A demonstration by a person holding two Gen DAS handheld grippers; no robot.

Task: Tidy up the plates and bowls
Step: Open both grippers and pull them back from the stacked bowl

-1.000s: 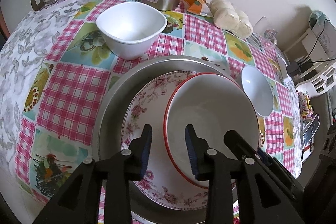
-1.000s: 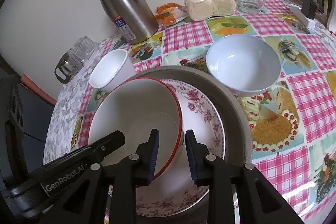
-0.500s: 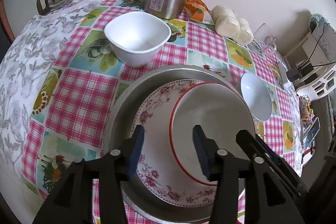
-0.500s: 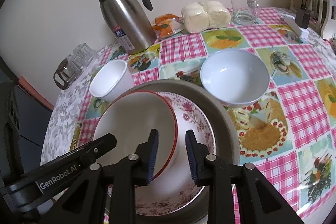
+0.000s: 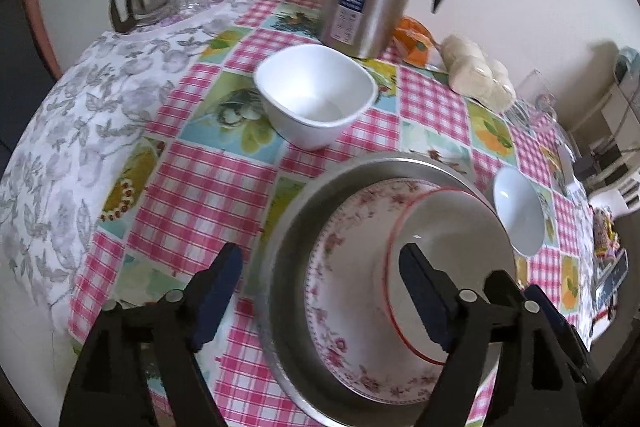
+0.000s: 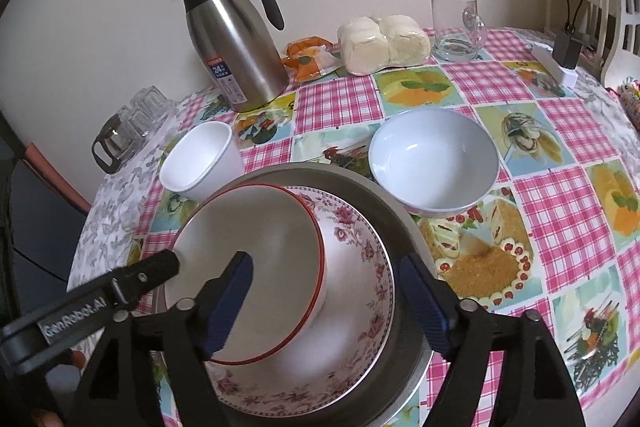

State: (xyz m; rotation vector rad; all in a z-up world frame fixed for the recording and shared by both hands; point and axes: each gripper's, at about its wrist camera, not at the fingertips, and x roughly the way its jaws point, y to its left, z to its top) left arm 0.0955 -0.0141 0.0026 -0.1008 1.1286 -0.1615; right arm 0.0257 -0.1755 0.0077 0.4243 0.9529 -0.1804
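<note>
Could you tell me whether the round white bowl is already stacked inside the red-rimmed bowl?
No, the round white bowl stands by itself on the tablecloth, beside the metal tray holding the red-rimmed bowl.

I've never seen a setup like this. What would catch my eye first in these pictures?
Probably the stack at the front: a red-rimmed bowl sitting in a flowered plate inside a metal pan, with two black grippers hovering over it, jaws opening and gripping nothing. Behind stands a tall steel jug on the bright pink checked tablecloth.
</note>
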